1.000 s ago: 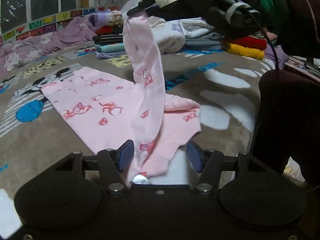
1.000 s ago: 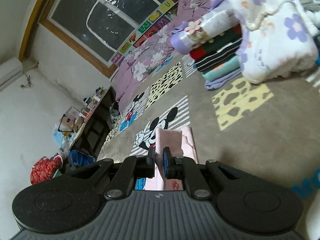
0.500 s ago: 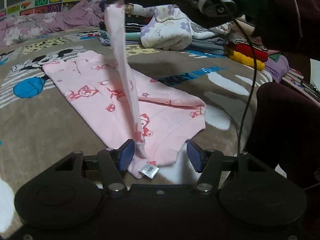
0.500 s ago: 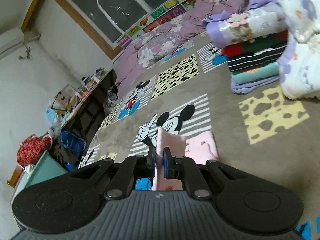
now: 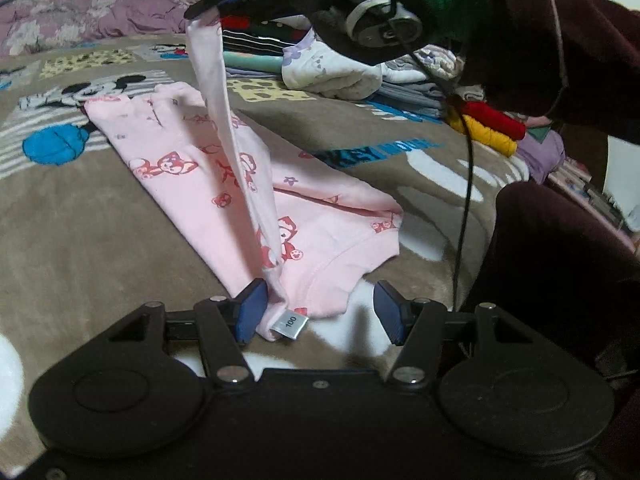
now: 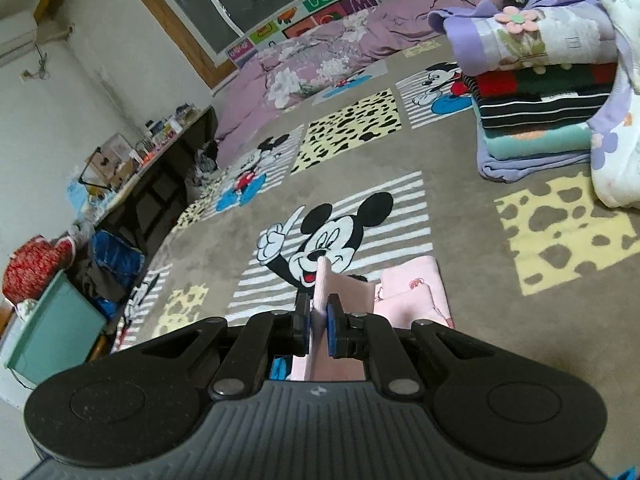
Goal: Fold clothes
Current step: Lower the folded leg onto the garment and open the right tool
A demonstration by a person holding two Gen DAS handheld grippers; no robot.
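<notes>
A pink top (image 5: 192,168) with red cartoon prints lies flat on the brown Mickey blanket (image 5: 80,248). One long pink sleeve (image 5: 232,152) rises taut from it to my right gripper (image 5: 202,20), which is shut on the sleeve's end high at the back. In the right wrist view the sleeve edge (image 6: 320,284) stands pinched between the pads of the right gripper (image 6: 319,320), with the top (image 6: 412,292) below. My left gripper (image 5: 318,312) is open low over the near edge. The white size label (image 5: 289,324) lies between its jaws, close to the left pad.
Stacks of folded clothes (image 6: 540,120) and a white floral bundle (image 5: 328,72) stand at the back right. Red and yellow rolls (image 5: 488,128) lie to the right, a purple quilt (image 5: 80,28) at the back. A person's dark leg (image 5: 560,260) is at right.
My right gripper has carried the sleeve end leftward across the top, so the sleeve now slants left. The left gripper has stayed open over the label.
</notes>
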